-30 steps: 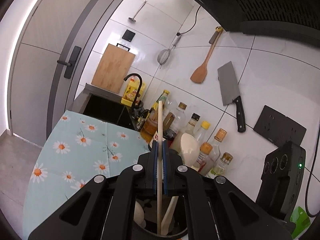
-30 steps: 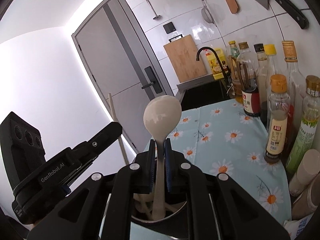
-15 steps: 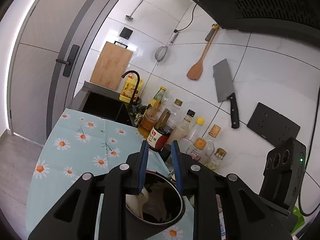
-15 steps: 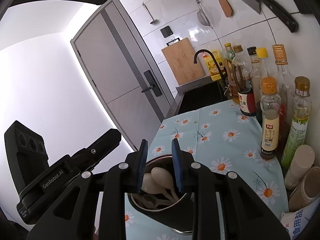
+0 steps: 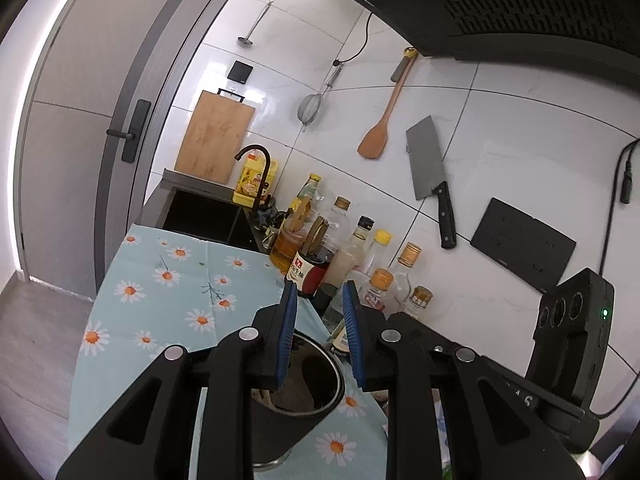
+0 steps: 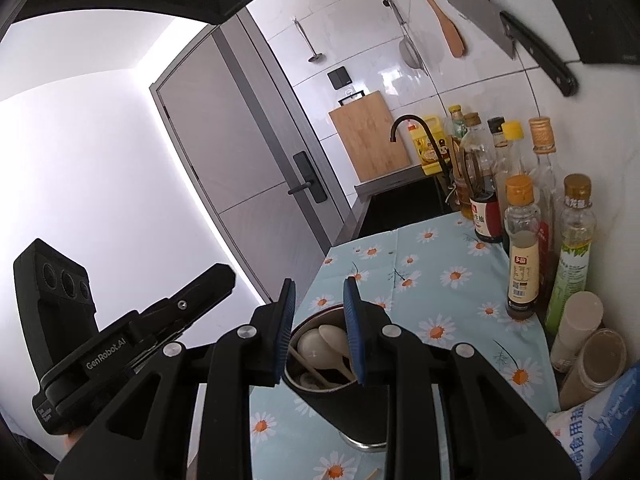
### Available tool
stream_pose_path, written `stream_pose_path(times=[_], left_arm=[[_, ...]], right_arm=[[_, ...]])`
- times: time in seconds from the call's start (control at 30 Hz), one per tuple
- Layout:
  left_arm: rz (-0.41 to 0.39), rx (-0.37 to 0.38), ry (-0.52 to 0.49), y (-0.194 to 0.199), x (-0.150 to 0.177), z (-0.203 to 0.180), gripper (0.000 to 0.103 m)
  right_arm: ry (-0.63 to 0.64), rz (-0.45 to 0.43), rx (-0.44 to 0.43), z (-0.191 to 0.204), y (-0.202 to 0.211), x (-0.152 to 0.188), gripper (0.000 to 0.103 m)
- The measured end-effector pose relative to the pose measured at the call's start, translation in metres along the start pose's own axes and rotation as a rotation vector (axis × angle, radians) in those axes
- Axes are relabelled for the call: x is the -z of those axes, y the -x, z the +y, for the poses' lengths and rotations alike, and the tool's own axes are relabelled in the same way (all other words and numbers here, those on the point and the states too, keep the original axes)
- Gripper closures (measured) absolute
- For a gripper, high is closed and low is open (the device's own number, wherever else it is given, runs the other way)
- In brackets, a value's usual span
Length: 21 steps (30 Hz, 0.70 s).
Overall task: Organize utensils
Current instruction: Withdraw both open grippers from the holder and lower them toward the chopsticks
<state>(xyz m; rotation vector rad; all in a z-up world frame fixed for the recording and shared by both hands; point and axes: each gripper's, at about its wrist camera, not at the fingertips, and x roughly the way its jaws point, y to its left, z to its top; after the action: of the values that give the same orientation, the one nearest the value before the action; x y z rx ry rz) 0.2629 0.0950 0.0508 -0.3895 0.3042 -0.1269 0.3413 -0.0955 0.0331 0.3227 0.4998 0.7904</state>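
While both of your grippers hover over the utensil holder [image 6: 320, 364], neither one grasps anything: your left gripper [image 5: 320, 332] has its blue pads parted with only air between them, and your right gripper [image 6: 319, 330] is likewise released. Below them, the dark round holder stands on the daisy-print cloth [image 5: 168, 292] covering the counter. Inside it you can see two pale spoons [image 6: 324, 344] leaning together and thin wooden chopsticks [image 6: 310, 368] lying beside them. A row of sauce bottles [image 6: 520, 240] lines the tiled wall just beyond.
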Motion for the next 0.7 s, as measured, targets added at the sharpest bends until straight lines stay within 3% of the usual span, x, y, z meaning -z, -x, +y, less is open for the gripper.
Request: stream_pose_path(times=[0.37,0.7], left_arm=[[0.181,0.0,-0.071,0.028,0.022,-0.004,0.081],[0.394,0.013,-0.09,0.029,0.075,0.004,0.081]], right_arm=[[-0.05,0.12,0.03,-0.005,0.028,0.019,0.076],[-0.142,0.322,0.097,-0.012,0.033,0.066,0.076]])
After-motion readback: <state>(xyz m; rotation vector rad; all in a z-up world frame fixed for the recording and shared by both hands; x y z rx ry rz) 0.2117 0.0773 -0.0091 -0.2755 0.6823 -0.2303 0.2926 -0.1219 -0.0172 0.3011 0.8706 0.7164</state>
